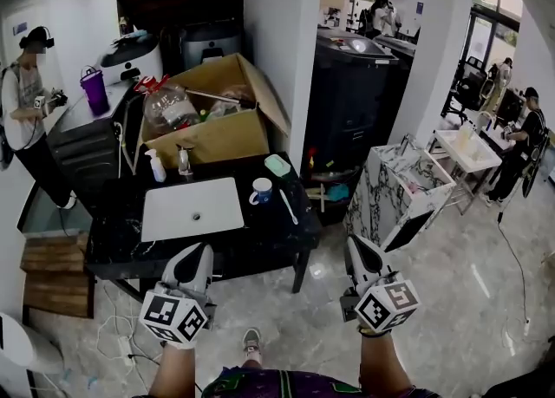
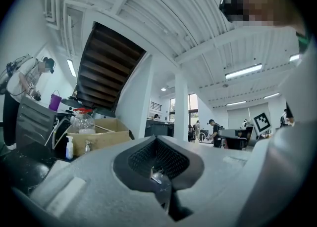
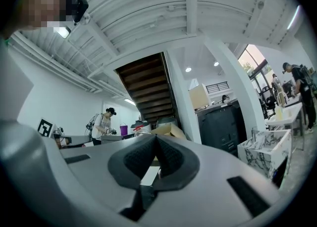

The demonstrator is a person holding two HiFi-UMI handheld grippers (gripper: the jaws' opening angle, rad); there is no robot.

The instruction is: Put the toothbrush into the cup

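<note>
The black surface (image 1: 260,233) fills the middle of the room ahead of the person, with an open cardboard box (image 1: 217,136) at its far edge and a white basin (image 1: 191,207) set into it at about ten o'clock from the cup.

Both grippers hang low in front of the person, well short of the surface. The left gripper (image 1: 197,251) sits at seven o'clock from the basin, the right gripper (image 1: 356,244) at four o'clock from the cup. Each has its fingers clenched together on nothing, pad against pad.

The blue-and-white cup (image 1: 262,191) stands upright just right of the basin. The toothbrush (image 1: 289,206) lies flat on the surface just beside the cup, at its four o'clock, pointing roughly from eleven to five.

I judge the toothbrush light, stiff and thin, and likely to skid on the glossy top if nudged. It would be best pinched across the handle near its middle, clear of the bristle end. The cup looks light enough to tip if knocked at the rim.

No brand or lettering is readable. Only the square markers on the gripper cubes stand out.
</note>
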